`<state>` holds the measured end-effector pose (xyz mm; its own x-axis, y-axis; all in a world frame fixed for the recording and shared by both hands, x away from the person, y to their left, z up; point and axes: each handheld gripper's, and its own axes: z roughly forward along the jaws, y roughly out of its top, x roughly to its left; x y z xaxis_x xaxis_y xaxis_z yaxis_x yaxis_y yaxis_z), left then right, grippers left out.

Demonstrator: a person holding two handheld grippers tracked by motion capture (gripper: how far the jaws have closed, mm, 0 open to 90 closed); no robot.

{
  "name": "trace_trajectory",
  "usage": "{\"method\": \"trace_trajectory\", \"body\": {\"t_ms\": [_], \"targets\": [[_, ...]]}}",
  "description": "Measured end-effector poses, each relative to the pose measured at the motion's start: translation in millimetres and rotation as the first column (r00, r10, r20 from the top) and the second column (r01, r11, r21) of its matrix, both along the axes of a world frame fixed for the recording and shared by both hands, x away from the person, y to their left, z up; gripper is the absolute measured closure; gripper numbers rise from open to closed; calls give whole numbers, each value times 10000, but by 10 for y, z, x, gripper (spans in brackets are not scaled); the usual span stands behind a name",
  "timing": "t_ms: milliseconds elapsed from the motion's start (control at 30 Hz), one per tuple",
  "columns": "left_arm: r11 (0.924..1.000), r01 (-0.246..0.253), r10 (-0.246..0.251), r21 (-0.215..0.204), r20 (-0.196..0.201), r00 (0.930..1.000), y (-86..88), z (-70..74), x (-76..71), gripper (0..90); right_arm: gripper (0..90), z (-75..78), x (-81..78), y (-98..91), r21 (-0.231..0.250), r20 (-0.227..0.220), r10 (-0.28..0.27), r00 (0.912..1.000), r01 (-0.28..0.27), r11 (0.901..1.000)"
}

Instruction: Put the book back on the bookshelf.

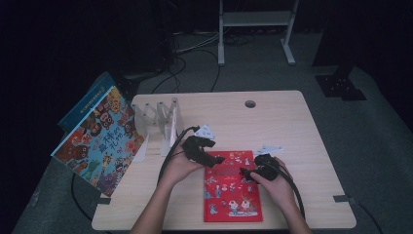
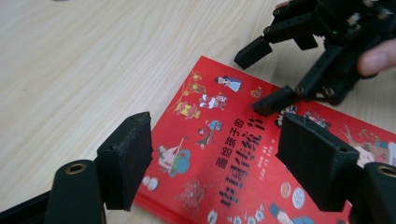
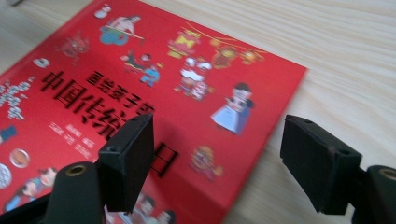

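While both tongs hover over it, nothing is gripped yet:

Counter (image 1: 292, 126): pale wood, lying under both tongs and carrying the book flat.

Leaning books (image 1: 100, 139): two large picture books propped off the counter's edge, well apart from the left tongs on their outer side.

Clear rack (image 1: 158, 119): slotted stand, beyond the left tongs, near them.

Red book (image 1: 231, 187): flat on the counter, cover up, directly beneath and between both tongs; its top edge lies under the left tongs, its right edge under the right tongs.

Handling, as a judgement: thin, stiff-covered, fairly light, glossy and so likely slippery; lying flush, it offers no gap, so a corner or the long edge must be lifted first, then pinched across its thickness.

Left tongs (image 2: 215, 158): spread wide, nothing between them.

Right tongs (image 3: 217, 161): spread, straddling the book's edge from above, pinching nothing.
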<state>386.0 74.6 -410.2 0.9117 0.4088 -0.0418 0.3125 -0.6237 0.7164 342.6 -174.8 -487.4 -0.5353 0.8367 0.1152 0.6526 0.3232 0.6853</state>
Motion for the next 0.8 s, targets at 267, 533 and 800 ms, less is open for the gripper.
{"method": "trace_trajectory", "body": {"t_ms": [267, 533, 800], "targets": [[9997, -236, 239, 92, -283, 9993, -1, -169, 136, 216, 223, 2, 137, 103, 23, -308, 586, 9978, -586, 9983], [9984, -521, 531, 211, -479, 9974, 1, -252, 201, 201, 216, -3, 364, 311, 117, -371, 1836, 9823, -1833, 9830], [9940, -758, 829, 793, -902, 9925, -39, -441, 278, 182, 278, 41, 256, 300, -74, 29, 2032, 9791, -2032, 9791]]}}
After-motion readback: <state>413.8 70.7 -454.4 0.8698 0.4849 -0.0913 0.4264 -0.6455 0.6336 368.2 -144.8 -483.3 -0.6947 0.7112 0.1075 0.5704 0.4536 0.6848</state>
